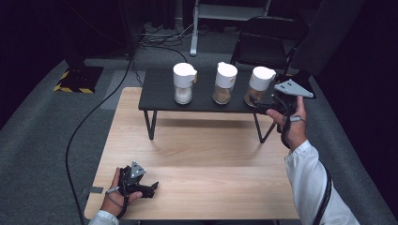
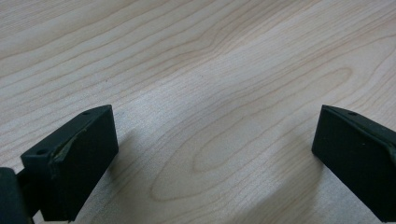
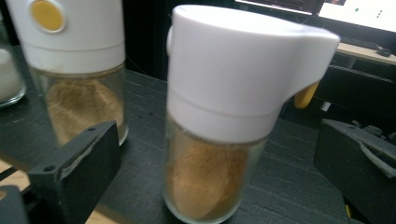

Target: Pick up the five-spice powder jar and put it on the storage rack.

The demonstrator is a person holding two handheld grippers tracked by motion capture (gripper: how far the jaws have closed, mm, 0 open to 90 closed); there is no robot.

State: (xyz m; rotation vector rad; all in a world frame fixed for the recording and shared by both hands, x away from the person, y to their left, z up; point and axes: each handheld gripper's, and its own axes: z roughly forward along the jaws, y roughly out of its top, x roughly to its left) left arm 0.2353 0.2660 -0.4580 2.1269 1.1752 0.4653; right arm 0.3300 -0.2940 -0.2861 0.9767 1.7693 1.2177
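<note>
Glass jars with white plastic tops, three of them, stand in a row on a small black shelf that sits at the far edge of the pale wood bench. The left jar holds something white, the middle jar a tan powder, and the right jar a brownish powder too.

Two grippers here, one per hand. The right hand-held gripper is up at the right end of the shelf, right by the right jar. In the right gripper view that jar stands upright between the two black jaws, which are spread wide and not touching the glass, so nothing is gripped yet. You can see a little yellow tab poking out under the white top on one side. The middle jar is just beside it, with a yellow dot on its cap.

The left hand-held gripper rests low on the bench near the front left corner, well apart from the jars. In the left gripper view its jaws are wide apart too, with just bare wood grain between them.
</note>
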